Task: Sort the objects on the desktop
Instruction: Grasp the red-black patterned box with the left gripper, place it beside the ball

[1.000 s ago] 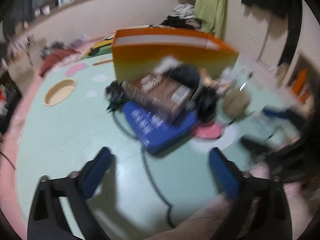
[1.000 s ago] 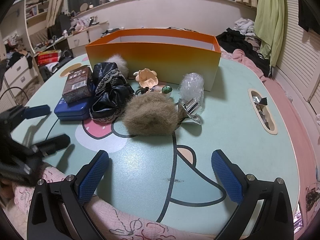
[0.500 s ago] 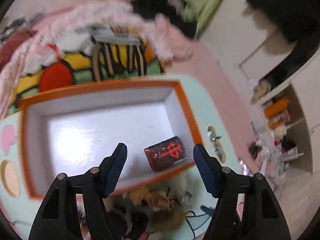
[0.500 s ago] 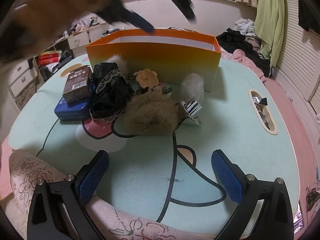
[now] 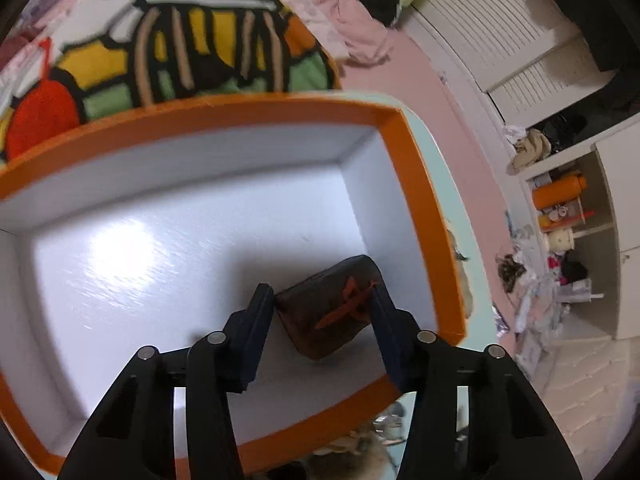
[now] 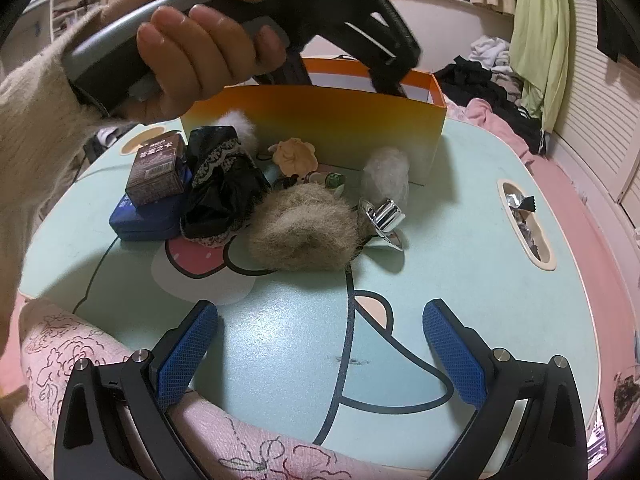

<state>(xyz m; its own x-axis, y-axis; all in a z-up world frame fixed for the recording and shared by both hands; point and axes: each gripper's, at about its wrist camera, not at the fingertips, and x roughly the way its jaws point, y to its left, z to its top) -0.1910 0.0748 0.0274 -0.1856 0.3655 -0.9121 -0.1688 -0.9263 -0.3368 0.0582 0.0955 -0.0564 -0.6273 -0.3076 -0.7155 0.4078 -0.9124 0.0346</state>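
Since a second ago my left gripper point(image 5: 322, 300) has swung from low over the table, where it faced the pile of clutter, to a steep downward look into the orange box point(image 5: 416, 184); my right gripper point(image 6: 320, 344) has not shifted at all.

Largest first: the mint table point(image 6: 460, 280) carries everything, and the orange box stands at its far side with its white floor nearly bare, so almost any spot in it can take a thing. I work in the corner nearest the right-hand and near walls, because that is where the dark red case point(image 5: 332, 304) already lies. My left jaws are closing with the case between them; the right pad seems to be at its edge, the left pad close to its other side, and I judge they are not yet pressing. The near rim sits right under my fingers and the right wall is just beside the case, so a lift should go straight up.

On the table the furry tan pouch point(image 6: 304, 232), the black lace bundle point(image 6: 224, 188), the brown carton point(image 6: 158, 168) on the blue case point(image 6: 140, 220) and the silver clip point(image 6: 386, 212) crowd together before the box. My right gripper hangs open and empty over clear table in front of them.
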